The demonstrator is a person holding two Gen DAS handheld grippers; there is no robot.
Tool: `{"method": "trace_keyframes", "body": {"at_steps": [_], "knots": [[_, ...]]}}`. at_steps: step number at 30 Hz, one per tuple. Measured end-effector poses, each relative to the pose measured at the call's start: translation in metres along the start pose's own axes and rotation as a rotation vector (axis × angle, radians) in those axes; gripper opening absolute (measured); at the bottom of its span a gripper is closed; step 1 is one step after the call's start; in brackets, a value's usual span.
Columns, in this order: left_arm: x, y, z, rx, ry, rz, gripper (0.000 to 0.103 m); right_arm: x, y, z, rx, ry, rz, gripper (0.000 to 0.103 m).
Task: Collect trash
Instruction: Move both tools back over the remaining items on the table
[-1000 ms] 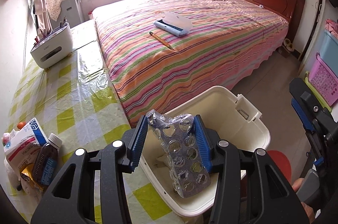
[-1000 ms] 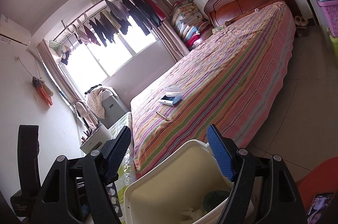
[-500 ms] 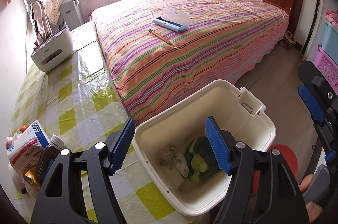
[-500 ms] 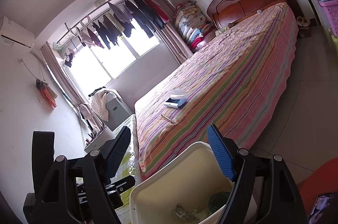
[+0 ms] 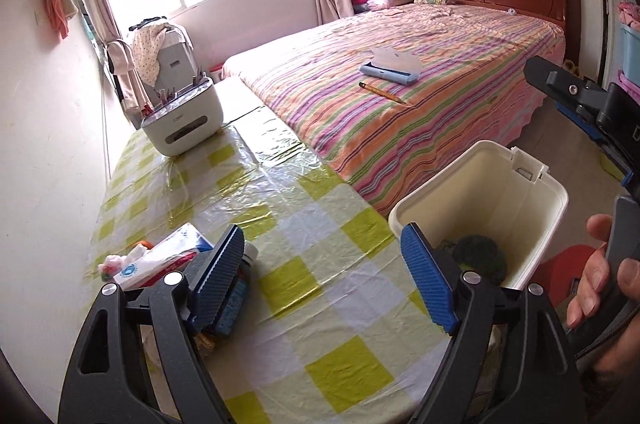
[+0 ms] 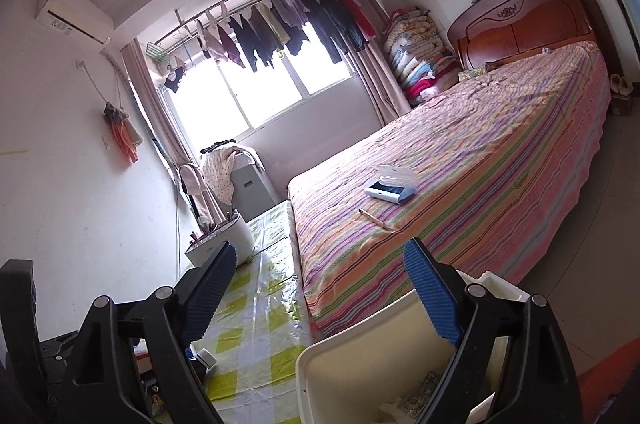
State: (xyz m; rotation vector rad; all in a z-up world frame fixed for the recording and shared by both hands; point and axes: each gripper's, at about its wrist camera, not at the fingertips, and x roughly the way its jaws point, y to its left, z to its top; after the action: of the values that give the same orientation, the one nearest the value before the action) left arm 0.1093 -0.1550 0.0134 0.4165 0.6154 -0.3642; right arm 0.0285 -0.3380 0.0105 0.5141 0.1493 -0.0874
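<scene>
Two wide-open, empty-handed tools, left (image 5: 324, 280) and right (image 6: 320, 292), beside one white bin (image 5: 520, 191) and one checked table (image 5: 304, 224)

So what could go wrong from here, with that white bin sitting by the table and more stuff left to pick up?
1. The white bin sits at the table edge; a swing of the open left hand-held gripper could knock it over.
2. The pile beside the left finger mixes a box, a bottle and wrappers, so something that is not trash might get grabbed.
</scene>
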Motion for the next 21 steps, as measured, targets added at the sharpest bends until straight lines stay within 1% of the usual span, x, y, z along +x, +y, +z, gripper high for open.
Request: {"method": "trace_keyframes", "body": {"at_steps": [2,9,12,15,18,21], "knots": [[-0.005,0.015,-0.005,-0.002,0.001,0.031,0.08,0.006,0.014,-0.003,-0.032,0.021,0.034,0.083],[-0.019,0.073,-0.017,-0.039,-0.019,0.127,0.082,0.024,0.06,-0.016,-0.134,0.075,0.067,0.083],[-0.023,0.095,-0.019,-0.054,-0.03,0.158,0.083,0.034,0.078,-0.024,-0.171,0.116,0.091,0.083],[-0.025,0.113,-0.021,-0.074,-0.047,0.178,0.083,0.044,0.093,-0.033,-0.207,0.165,0.11,0.083],[-0.021,0.129,-0.024,-0.109,-0.049,0.193,0.083,0.05,0.104,-0.04,-0.236,0.189,0.116,0.083],[-0.016,0.142,-0.029,-0.148,-0.032,0.188,0.083,0.056,0.112,-0.049,-0.238,0.221,0.13,0.083]]}}
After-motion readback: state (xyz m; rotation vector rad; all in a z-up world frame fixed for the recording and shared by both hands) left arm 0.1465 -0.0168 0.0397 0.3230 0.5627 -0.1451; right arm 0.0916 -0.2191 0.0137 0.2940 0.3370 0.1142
